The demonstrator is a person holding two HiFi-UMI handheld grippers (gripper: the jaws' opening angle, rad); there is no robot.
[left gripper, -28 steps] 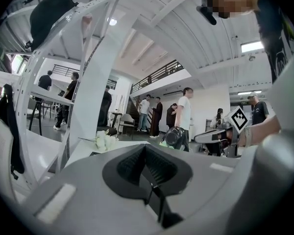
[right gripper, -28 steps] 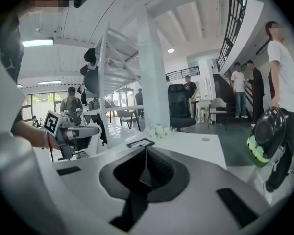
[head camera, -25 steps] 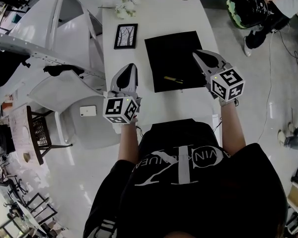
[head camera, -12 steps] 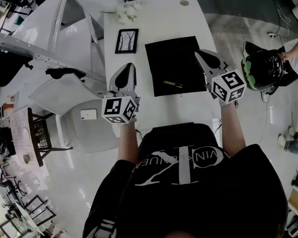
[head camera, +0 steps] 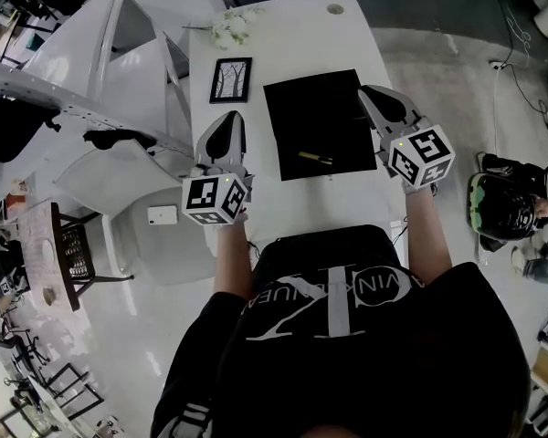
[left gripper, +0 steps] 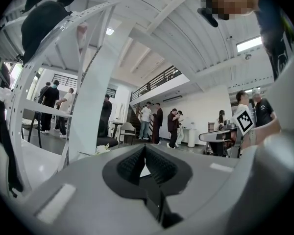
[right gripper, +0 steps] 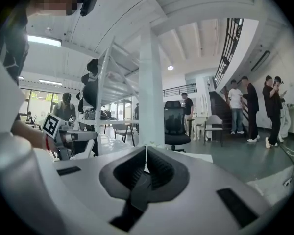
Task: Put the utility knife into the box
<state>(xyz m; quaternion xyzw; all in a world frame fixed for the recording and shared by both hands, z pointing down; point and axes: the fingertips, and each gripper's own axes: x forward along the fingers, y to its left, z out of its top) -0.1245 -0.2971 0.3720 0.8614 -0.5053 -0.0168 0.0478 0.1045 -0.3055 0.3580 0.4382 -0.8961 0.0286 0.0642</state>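
A small yellow and dark utility knife (head camera: pixel 315 159) lies on the near part of a flat black box (head camera: pixel 318 108) on the white table (head camera: pixel 301 35). My left gripper (head camera: pixel 229 117) hovers over the table left of the box, shut and holding nothing. My right gripper (head camera: pixel 365 90) hangs over the box's right edge, also shut and holding nothing. Neither touches the knife, which lies between them. In the left gripper view the left gripper (left gripper: pixel 145 147) points level across the room, as does the right gripper (right gripper: pixel 146 149) in the right gripper view; the knife shows in neither.
A framed picture (head camera: pixel 230 79) lies on the table left of the box, with white flowers (head camera: pixel 230 27) behind it. White chairs (head camera: pixel 119 172) stand left of the table. A person with a helmet (head camera: pixel 495 210) crouches on the floor at the right.
The left gripper has drifted slightly left. The right gripper and the knife have held still. The helmeted person on the right has moved along the floor towards the near side.
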